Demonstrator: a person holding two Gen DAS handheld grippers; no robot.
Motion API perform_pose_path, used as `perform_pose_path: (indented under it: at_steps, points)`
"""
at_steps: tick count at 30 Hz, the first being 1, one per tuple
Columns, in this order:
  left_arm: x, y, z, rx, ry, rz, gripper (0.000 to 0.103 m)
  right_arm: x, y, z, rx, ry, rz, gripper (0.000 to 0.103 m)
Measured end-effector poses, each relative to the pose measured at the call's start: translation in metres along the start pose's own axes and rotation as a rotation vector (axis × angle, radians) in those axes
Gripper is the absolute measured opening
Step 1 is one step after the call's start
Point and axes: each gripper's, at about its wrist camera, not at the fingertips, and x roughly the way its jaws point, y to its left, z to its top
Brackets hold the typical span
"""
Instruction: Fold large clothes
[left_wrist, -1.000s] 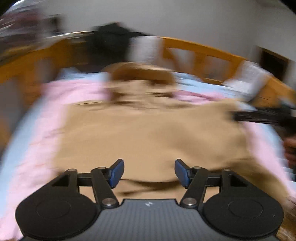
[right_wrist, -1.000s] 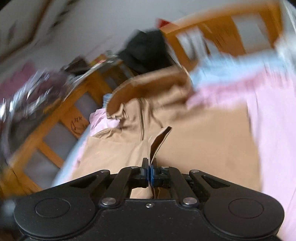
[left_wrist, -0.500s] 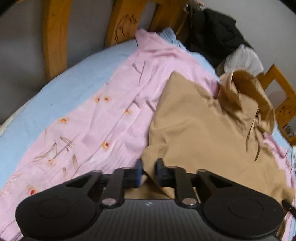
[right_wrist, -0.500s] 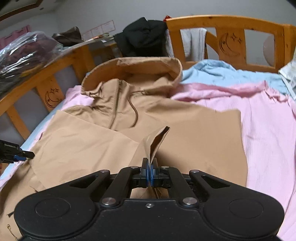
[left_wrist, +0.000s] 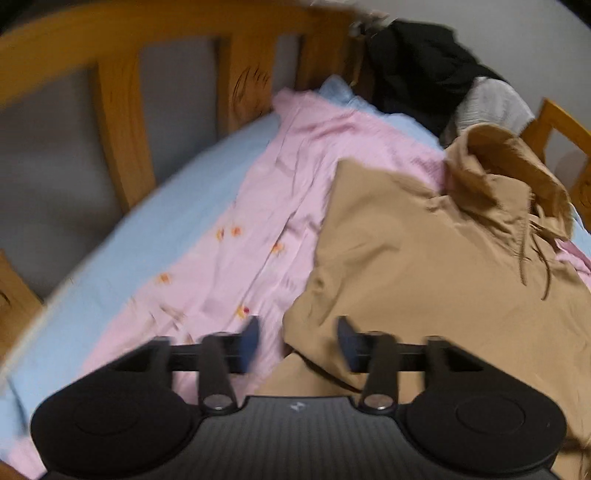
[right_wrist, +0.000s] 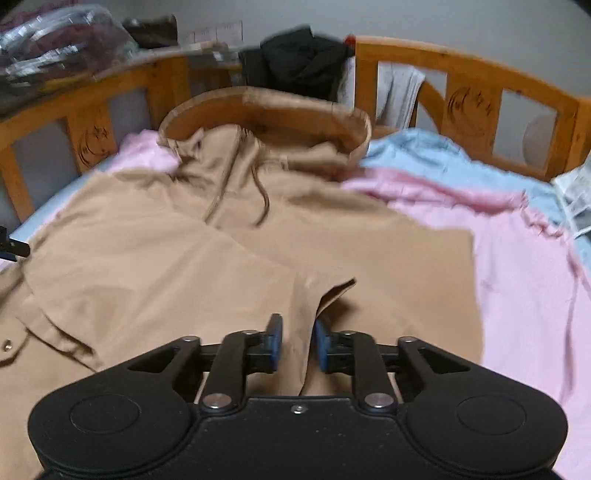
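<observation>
A tan hooded jacket (right_wrist: 258, 254) lies spread on the bed, hood toward the headboard, with both sides folded in over its front. It also shows in the left wrist view (left_wrist: 443, 266). My left gripper (left_wrist: 297, 341) is open at the jacket's folded left edge, with a fold of cloth between the fingers. My right gripper (right_wrist: 297, 341) is open a little; a loose folded cuff (right_wrist: 332, 295) of the jacket lies between and just beyond its fingers.
The bed has a pink sheet (left_wrist: 236, 240) over a blue one (left_wrist: 140, 251), inside a wooden frame (right_wrist: 472, 99). Dark clothes (right_wrist: 299, 62) hang at the headboard corner. A newspaper (right_wrist: 576, 199) lies at the far right. Bagged items (right_wrist: 55, 55) sit at the upper left.
Both grippers have opened: the left let go of the jacket's left edge, the right released the cuff, which now lies flatter on the jacket. The left view pulled back slightly.
</observation>
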Motion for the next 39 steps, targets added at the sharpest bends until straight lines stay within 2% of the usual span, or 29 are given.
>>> perform_pose_path:
  at_steps: [1,3,6,9,11,14,16,19,21,25,28,30,32,36,39]
  points:
    - [-0.009,-0.004,-0.002,0.021,-0.022,0.016,0.064,-0.008,0.003,0.000,-0.018,-0.019,0.001,0.041]
    - [-0.018,-0.014,-0.004,0.062,-0.026,0.030,0.067,-0.018,0.014,-0.002,-0.086,-0.045,0.001,0.048]
    - [-0.017,-0.026,-0.010,0.104,-0.023,0.047,0.070,-0.014,0.033,-0.007,-0.182,-0.006,0.010,0.050]
    - [0.004,-0.035,-0.018,0.139,0.046,0.077,0.070,0.000,0.045,-0.017,-0.255,0.054,-0.031,0.055]
    - [0.014,-0.037,-0.022,0.153,0.061,0.102,0.070,0.010,0.047,-0.025,-0.284,0.074,-0.058,0.059]
    - [0.011,-0.032,-0.024,0.127,0.051,0.090,0.074,0.005,0.042,-0.024,-0.249,0.061,-0.050,0.062]
    - [0.005,-0.031,-0.023,0.121,0.048,0.077,0.082,-0.004,0.035,-0.024,-0.205,0.048,-0.029,0.074]
    - [-0.004,-0.033,-0.020,0.124,0.023,0.067,0.092,-0.018,0.025,-0.022,-0.159,0.019,0.007,0.082]
    - [-0.010,-0.039,-0.017,0.128,-0.007,0.059,0.096,-0.023,0.021,-0.017,-0.143,0.007,0.013,0.087]
    - [-0.014,-0.064,-0.016,0.136,-0.083,-0.024,0.100,-0.025,0.011,0.009,-0.107,-0.044,-0.001,0.096]
    - [-0.005,-0.086,-0.017,0.149,-0.090,-0.132,0.100,-0.011,0.004,0.038,-0.112,-0.068,-0.027,0.096]
    - [0.001,-0.096,-0.022,0.141,-0.076,-0.203,0.100,0.005,-0.001,0.059,-0.130,-0.065,-0.048,0.092]
    - [0.004,-0.102,-0.026,0.142,-0.064,-0.245,0.100,0.024,-0.005,0.081,-0.134,-0.070,-0.066,0.090]
    - [0.014,-0.112,-0.032,0.206,-0.013,-0.261,0.100,0.071,-0.011,0.129,-0.160,-0.060,-0.096,0.086]
    - [0.026,-0.117,-0.039,0.250,0.022,-0.229,0.102,0.109,-0.008,0.167,-0.221,-0.062,-0.128,0.084]
